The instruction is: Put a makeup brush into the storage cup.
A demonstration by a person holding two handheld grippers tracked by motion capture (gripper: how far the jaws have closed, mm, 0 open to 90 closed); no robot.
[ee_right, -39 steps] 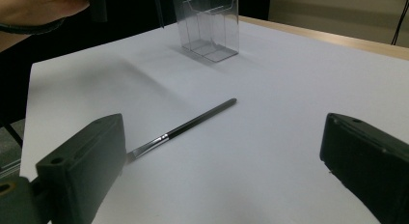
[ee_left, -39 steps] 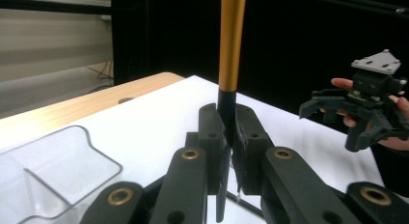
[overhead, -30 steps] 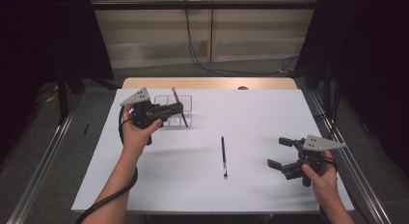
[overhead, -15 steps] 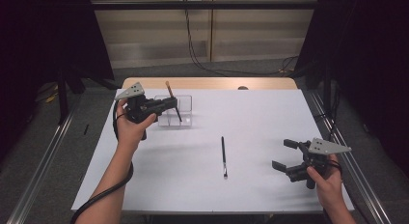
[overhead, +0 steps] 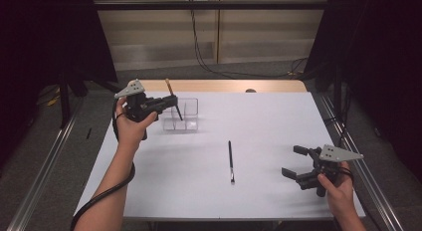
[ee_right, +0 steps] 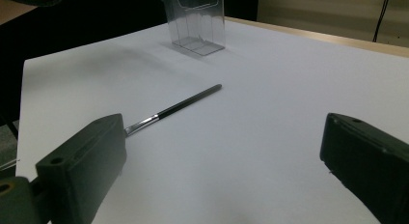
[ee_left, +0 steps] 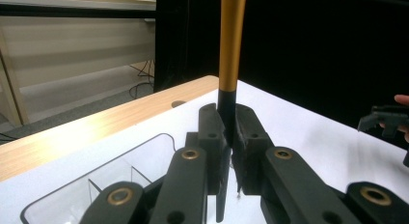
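My left gripper (overhead: 170, 102) is at the back left of the white table (overhead: 278, 116), shut on a brush (overhead: 169, 86) with a gold upper handle and a black lower part. In the left gripper view the pads (ee_left: 212, 132) pinch the brush (ee_left: 230, 50) on its black section, and it stands nearly upright. Its lower end hangs at the clear plastic box (overhead: 188, 114); whether it is inside I cannot tell. A second, all-black brush (overhead: 230, 161) lies flat mid-table. My right gripper (overhead: 294, 162) is open near the front right, with nothing between its fingers, facing that brush (ee_right: 181, 107).
The clear box (ee_right: 195, 23) has dividers and stands close to the table's wooden back edge (overhead: 219, 85). Metal rails run along both sides of the table. Dark curtains hang left and right. Open white surface lies between the lying brush and the right gripper.
The left hand has carried the held brush a little to the left and slightly up, away from the box's middle. The right gripper has barely shifted.
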